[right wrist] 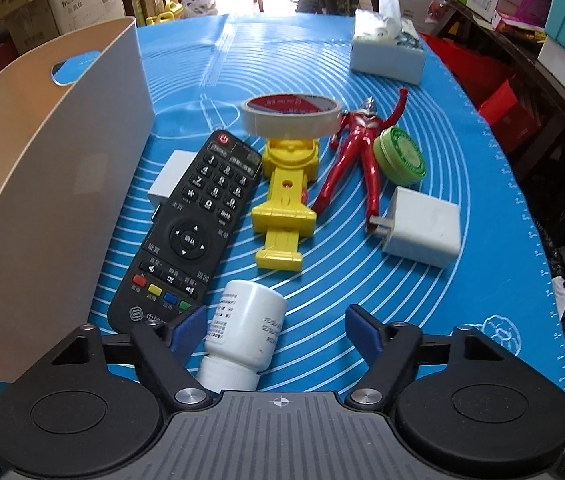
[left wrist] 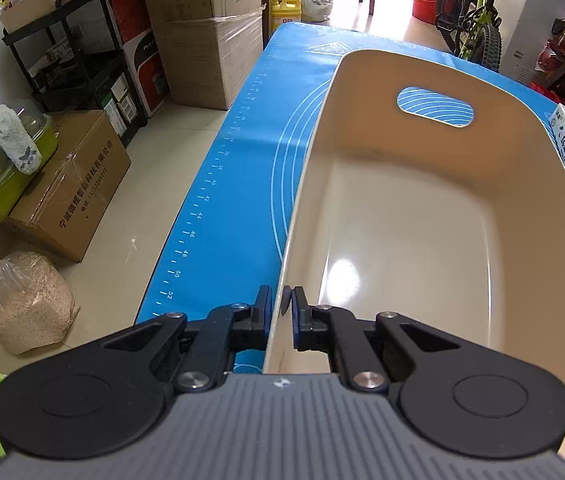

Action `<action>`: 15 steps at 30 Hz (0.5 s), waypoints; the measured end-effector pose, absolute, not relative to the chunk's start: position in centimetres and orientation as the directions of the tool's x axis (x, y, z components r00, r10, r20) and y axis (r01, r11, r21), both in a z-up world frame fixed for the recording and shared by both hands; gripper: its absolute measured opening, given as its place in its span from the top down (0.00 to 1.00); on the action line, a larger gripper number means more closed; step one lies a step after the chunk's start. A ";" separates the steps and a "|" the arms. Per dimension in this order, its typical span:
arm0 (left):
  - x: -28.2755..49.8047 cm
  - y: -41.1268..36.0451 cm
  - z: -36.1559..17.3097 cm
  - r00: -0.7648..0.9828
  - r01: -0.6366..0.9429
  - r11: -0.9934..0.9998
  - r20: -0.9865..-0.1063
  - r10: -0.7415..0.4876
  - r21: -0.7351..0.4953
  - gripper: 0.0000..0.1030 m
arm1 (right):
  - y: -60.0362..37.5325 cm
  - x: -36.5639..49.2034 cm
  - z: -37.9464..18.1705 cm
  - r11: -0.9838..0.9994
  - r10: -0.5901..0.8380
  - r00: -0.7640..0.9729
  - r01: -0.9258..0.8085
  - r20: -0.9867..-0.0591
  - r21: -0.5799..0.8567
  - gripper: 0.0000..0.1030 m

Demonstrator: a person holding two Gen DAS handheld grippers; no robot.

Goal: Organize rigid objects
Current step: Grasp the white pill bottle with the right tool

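My left gripper [left wrist: 282, 312] has its fingers clamped on the near wall of the cream bin [left wrist: 482, 184], whose inside is bare. My right gripper [right wrist: 276, 326] spreads its fingers around a lying white bottle [right wrist: 248, 324]. Beyond them, seen only by the right camera, the remote [right wrist: 194, 224], yellow toy [right wrist: 286, 200], tape roll [right wrist: 292, 114] and red figure [right wrist: 356, 152] wait unsorted on the desk [right wrist: 482, 168].

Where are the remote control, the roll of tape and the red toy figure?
remote control [right wrist: 198, 216], right wrist view, number keypad.
roll of tape [right wrist: 291, 114], right wrist view, outer band.
red toy figure [right wrist: 356, 140], right wrist view, torso.
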State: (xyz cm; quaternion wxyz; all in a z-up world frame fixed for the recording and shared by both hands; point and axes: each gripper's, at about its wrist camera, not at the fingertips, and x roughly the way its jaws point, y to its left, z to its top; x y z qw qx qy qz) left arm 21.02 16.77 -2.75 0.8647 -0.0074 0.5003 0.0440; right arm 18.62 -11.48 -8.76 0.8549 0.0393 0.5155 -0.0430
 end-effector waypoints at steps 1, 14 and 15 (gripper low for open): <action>21.0 16.8 -2.8 0.495 -0.084 0.996 -0.866 0.067 0.030 0.89 | -11.4 18.7 -8.9 0.993 -0.032 0.463 0.114 -0.886 0.024 0.25; 21.1 17.2 -2.9 0.495 -0.088 0.996 -0.867 0.052 0.009 0.89 | -10.7 18.7 -9.0 0.998 -0.030 0.470 0.068 -0.882 0.002 0.57; 21.1 17.2 -2.9 0.495 -0.088 0.996 -0.867 0.051 0.008 0.89 | -10.7 18.7 -8.9 0.998 -0.033 0.474 0.070 -0.880 0.001 0.57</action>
